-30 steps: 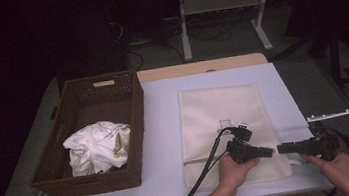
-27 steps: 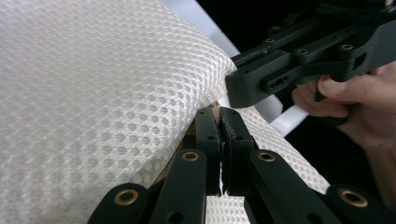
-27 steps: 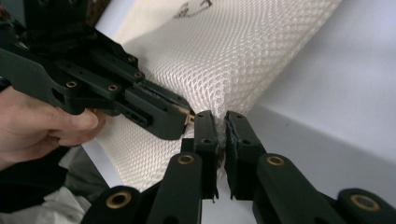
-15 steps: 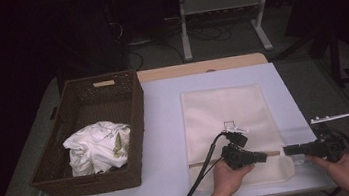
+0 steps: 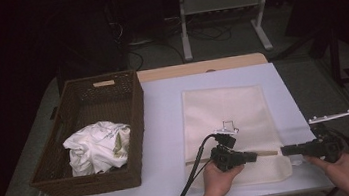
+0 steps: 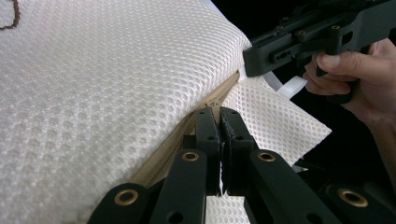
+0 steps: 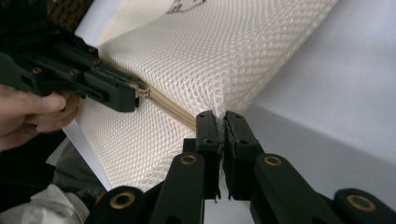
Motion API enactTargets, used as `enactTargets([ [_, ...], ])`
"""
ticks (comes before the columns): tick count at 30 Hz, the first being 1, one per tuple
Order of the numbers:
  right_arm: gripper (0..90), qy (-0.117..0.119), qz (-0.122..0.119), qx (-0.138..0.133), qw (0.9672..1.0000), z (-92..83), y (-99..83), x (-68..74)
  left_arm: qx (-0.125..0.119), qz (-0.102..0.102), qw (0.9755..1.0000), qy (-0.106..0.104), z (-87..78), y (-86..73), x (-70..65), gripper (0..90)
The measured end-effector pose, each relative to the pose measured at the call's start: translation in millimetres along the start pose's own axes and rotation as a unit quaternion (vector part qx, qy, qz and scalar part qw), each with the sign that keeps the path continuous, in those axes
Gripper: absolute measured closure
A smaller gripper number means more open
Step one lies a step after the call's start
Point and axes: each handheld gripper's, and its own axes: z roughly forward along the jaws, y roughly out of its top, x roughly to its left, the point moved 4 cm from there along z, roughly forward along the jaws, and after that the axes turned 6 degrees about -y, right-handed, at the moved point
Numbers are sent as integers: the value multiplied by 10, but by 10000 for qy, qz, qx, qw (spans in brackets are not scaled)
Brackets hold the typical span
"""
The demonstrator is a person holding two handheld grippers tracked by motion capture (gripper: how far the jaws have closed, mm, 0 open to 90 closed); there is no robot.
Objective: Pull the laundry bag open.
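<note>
High view, table: white table top with a wooden strip along its far edge; dark floor and a metal stand lie beyond at 12 o'clock
Mesh bag: cream mesh laundry bag lies flat right of the table's centre, long axis running from 12 to 6 o'clock, its near end close to the table's front edge
Zipper: tan zipper crosses the bag near its 6 o'clock end, from the 9 o'clock edge to the 3 o'clock edge
Left gripper: left gripper lies on the zipper line, pointing toward 3 o'clock; in the left gripper view its jaws are pressed together on the zipper, on what looks like the pull
Right gripper: right gripper sits at the bag's 3 o'clock edge, pointing toward 9 o'clock; in the right gripper view its jaws pinch the mesh at the zipper's end
Gap: the two tips face each other along the zipper, near but apart
Basket: brown wicker basket stands at 9 o'clock, well apart from the bag, holding a crumpled white cloth
Open room: bare table top between basket and bag, a narrow strip at the bag's 3 o'clock side, a band at 12 o'clock
</note>
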Motion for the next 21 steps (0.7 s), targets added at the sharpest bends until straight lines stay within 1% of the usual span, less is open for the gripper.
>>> enactTargets([
  [2,853,42,20,-82,10000,-9,18,10,-64,81,9999,100,-16,-1,-12,875],
  [4,854,18,27,-113,9999,-13,28,23,-70,96,9998,156,-18,-6,-16,876],
  [5,854,21,19,-74,10000,-9,31,27,-83,85,9998,155,-18,-9,-9,876],
  [6,854,13,21,-88,10000,-6,30,29,-64,24,9999,115,-16,-13,2,876],
  [7,853,-10,4,-70,10000,-4,26,33,-81,-4,9999,118,-21,-18,16,875],
  [8,854,43,8,-74,10000,-4,22,40,-152,-79,9998,65,-30,-18,28,875],
  [9,854,107,14,-134,9999,-12,23,51,-173,-137,9997,-59,-34,-14,32,876],
  [10,853,144,-5,-189,9997,-24,27,59,-171,-178,9994,-231,-32,-9,17,875],
  [11,853,251,13,-222,9994,-34,31,64,-160,-118,9996,-195,-33,-3,4,874],
  [12,853,262,19,-225,9994,-31,33,66,-165,-72,9997,-176,-36,3,-10,875],
  [13,853,231,4,-187,9996,-19,31,66,-159,-65,9997,-170,-41,6,-18,875],
  [15,853,138,-88,-31,9999,11,17,63,-154,12,9999,-69,-74,9,-16,875],
  [16,853,165,-111,34,9998,20,8,60,-148,24,9999,-43,-90,0,-23,875],
  [18,854,179,-89,57,9998,16,11,53,-121,99,9999,31,-82,-28,-48,875],
  [19,855,138,-84,60,9999,19,15,51,-148,144,9995,223,-88,-53,-54,875],
  [20,856,-241,-78,47,9997,11,17,26,-206,198,9989,375,-117,-65,-37,875],
  [21,856,-527,-102,54,9985,-6,12,-11,-279,65,9988,393,-172,-80,9,876],
])
